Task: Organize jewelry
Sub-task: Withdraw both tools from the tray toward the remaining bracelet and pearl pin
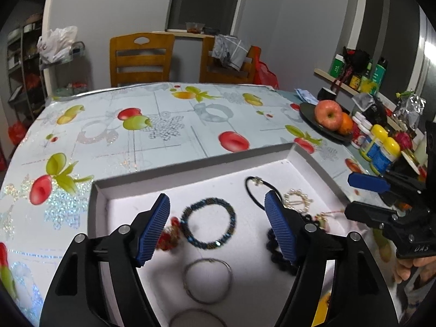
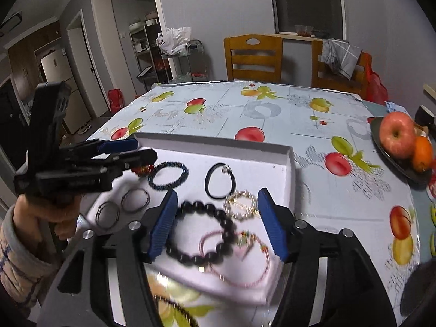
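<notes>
A shallow white tray [image 1: 190, 167] [image 2: 288, 163] on the fruit-print tablecloth holds several bracelets. My left gripper [image 1: 218, 229] is open above a blue beaded bracelet [image 1: 208, 224] [image 2: 168, 175], with a red bead piece [image 1: 170, 234] by its left finger and two thin metal bangles [image 1: 208, 280] [image 2: 135, 200] nearer me. My right gripper [image 2: 216, 222] is open over a black bead bracelet [image 2: 201, 233] [image 1: 278, 253], a pink cord bracelet [image 2: 239, 259] and a pearl ring piece [image 2: 241, 204] [image 1: 297, 200]. A black cord loop [image 2: 219, 181] [image 1: 254, 193] lies behind. Each gripper shows in the other's view, the right [image 1: 365, 196] and the left [image 2: 136, 150].
A dark plate [image 2: 392, 158] [image 1: 321, 129] with an apple and an orange sits at the table's right. Bottles and jars [image 1: 381, 147] crowd the right edge. Two wooden chairs [image 2: 253, 57] stand behind the table. A dark beaded strand [image 2: 179, 310] lies on the cloth near me.
</notes>
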